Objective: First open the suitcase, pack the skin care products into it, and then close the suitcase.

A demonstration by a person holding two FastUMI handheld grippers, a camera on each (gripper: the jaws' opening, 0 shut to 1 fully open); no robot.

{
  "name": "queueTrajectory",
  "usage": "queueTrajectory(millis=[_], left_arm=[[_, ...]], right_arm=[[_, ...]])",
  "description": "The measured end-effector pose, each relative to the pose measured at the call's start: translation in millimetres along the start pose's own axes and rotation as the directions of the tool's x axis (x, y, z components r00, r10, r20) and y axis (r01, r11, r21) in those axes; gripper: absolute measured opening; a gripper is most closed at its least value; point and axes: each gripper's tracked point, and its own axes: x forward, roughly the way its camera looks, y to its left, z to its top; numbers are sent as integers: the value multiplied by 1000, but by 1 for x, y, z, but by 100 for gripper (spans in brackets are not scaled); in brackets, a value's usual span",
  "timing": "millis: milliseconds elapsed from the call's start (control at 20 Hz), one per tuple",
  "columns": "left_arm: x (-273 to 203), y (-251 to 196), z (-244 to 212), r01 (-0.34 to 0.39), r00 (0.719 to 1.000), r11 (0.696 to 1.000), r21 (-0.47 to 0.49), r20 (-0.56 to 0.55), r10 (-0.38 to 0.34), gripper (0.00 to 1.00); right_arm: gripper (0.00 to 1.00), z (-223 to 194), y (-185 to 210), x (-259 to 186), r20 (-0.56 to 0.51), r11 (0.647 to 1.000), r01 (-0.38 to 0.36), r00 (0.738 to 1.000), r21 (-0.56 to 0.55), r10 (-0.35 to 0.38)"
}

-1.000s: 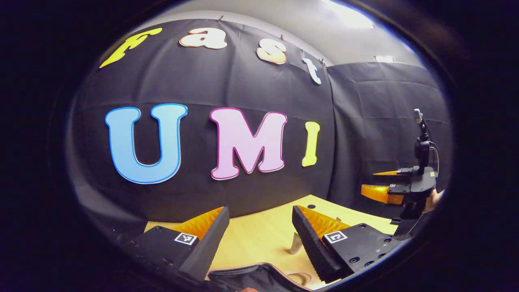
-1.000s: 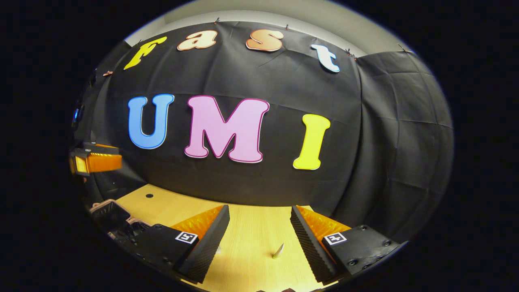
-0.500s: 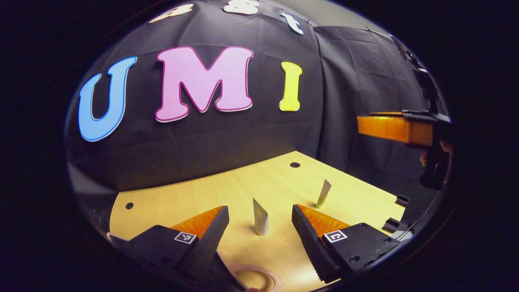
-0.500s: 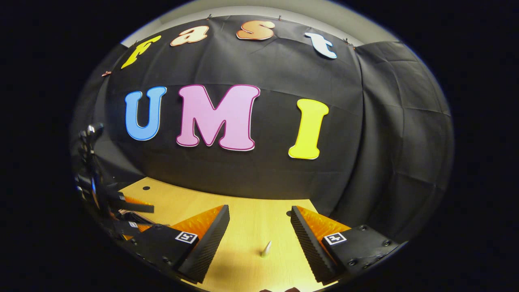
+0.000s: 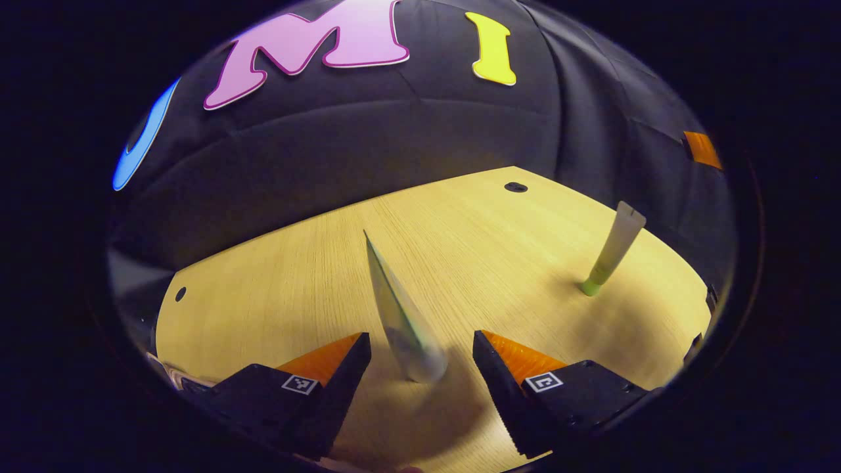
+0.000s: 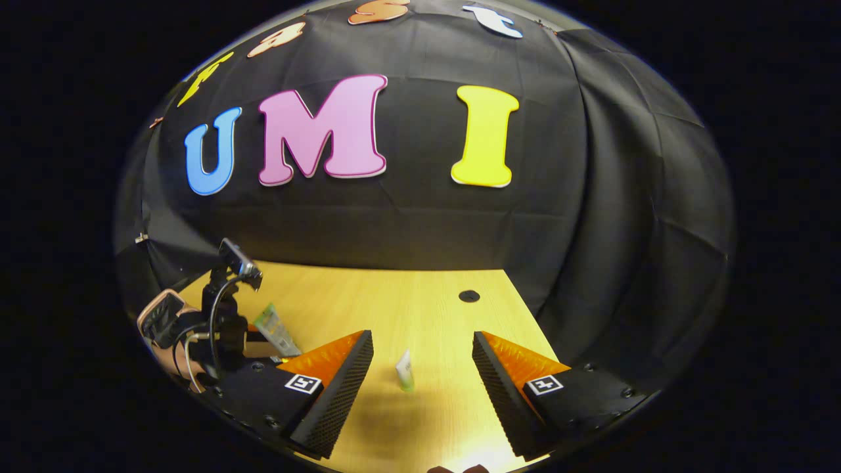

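While the left hand-held gripper [image 5: 422,355] hangs low over the wooden table [image 5: 276,289], its two fingers stand well apart, and a pale tube of skin care product [image 5: 401,315] stands on its cap between them, tilted, touching neither finger. The tube is blurred near its base, so its printing cannot be made out. Farther off to the right in the left gripper view, a second, slimmer tube with a green cap [image 5: 611,253] stands cap-down on the table, leaning, well apart from the first. A small dark hole [image 5: 516,187] marks the table near its far edge by the black cloth wall.

In the right gripper view, the right hand-held gripper [image 6: 422,358] also has its fingers spread wide, holding nothing. The green-capped tube [image 6: 405,371] stands on the table between and just beyond the fingertips, clear of both. At the left of that view the other hand-held gripper [image 6: 263,341], with its camera on a stalk and cables, sits low by the first tube [image 6: 276,332], a hand [image 6: 167,351] behind it. A pinkish rim there may be the suitcase [image 6: 161,309], though too little shows to be sure.
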Motion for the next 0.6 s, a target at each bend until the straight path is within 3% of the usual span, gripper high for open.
queueTrajectory(millis=[150,200,250,300,600], left_arm=[[20,-7,-2,13,999,1000,-18,-30,-14,98],[24,-3,-1,-21,999,1000,-14,-36,21,89],[30,0,1,-42,999,999,0,-34,42,69],[29,-7,2,-19,999,1000,2,-42,19,48],[2,-21,4,22,998,999,24,-52,-21,44]], right_arm=[[97,-27,-3,17,-56,1000,-22,998,15,23],[97,-36,-1,24,-79,999,-33,996,24,34],[97,-46,3,28,-95,998,-46,994,35,50],[98,-54,9,35,-111,997,-61,992,42,66],[99,-123,21,83,-261,994,-106,959,34,111]])
